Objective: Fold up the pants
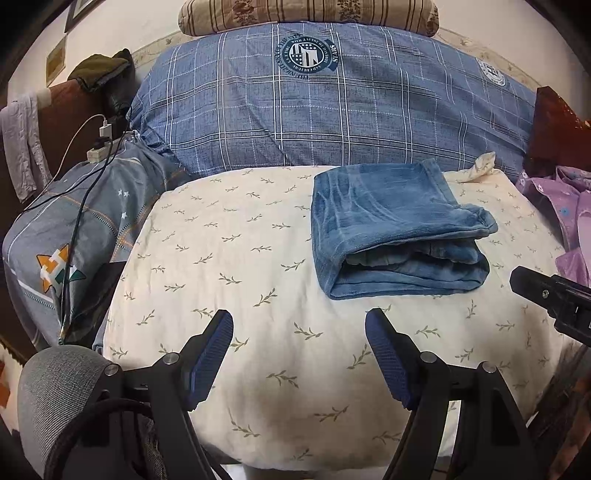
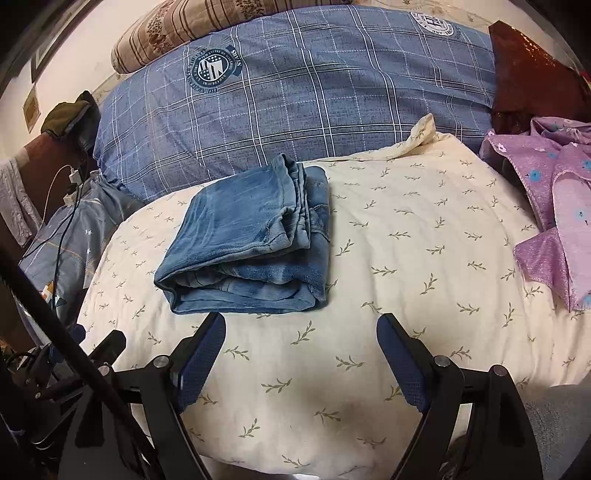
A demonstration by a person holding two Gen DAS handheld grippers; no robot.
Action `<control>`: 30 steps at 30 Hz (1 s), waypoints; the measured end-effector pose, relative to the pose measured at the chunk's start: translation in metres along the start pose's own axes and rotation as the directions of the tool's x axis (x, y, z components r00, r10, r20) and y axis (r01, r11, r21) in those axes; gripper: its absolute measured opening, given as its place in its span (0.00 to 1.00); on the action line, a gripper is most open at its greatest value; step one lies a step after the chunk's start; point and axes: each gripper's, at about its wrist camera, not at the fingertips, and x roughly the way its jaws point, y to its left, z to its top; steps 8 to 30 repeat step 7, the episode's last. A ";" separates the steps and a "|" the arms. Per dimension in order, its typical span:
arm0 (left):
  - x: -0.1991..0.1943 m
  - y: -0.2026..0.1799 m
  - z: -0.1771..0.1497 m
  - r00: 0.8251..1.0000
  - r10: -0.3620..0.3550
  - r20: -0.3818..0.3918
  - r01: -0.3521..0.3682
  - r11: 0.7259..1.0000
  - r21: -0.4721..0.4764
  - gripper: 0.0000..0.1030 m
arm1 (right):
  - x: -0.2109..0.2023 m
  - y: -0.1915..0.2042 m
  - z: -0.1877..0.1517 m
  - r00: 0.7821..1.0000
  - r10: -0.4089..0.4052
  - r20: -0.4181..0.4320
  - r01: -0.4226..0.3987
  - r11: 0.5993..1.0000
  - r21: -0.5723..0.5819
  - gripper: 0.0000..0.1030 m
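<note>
Left wrist view first: the left tool sits at the bottom of the frame with its 2 blue-padded fingers spread wide and nothing between them, just the cream leaf-print quilt underneath. The jeans are already folded into a chunky rectangle, lying on the quilt right of centre, a bit above and to the right of the fingertips and not touching them. Behind them, across the top of the frame, there's a big blue plaid duvet with a striped pillow on top of it. On the left edge a charger and cables trail over a grey star-print pillow. A purple flowery garment sits at the right edge, and the black tip of the right tool pokes in just below it.

Right wrist view: the right tool is also released, fingers wide apart with only quilt between them. The jeans lie left of centre here, their near folded edge just above the left fingertip; can't tell if it's touching. The purple garment is at the right, the plaid duvet up top, and part of the left tool shows at the lower left.
</note>
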 end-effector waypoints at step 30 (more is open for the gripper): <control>0.000 0.006 0.002 1.000 -0.020 -0.002 0.020 1.000 -0.025 0.72 | 0.001 -0.002 -0.001 1.000 -0.001 -0.009 0.001 1.000 0.010 0.83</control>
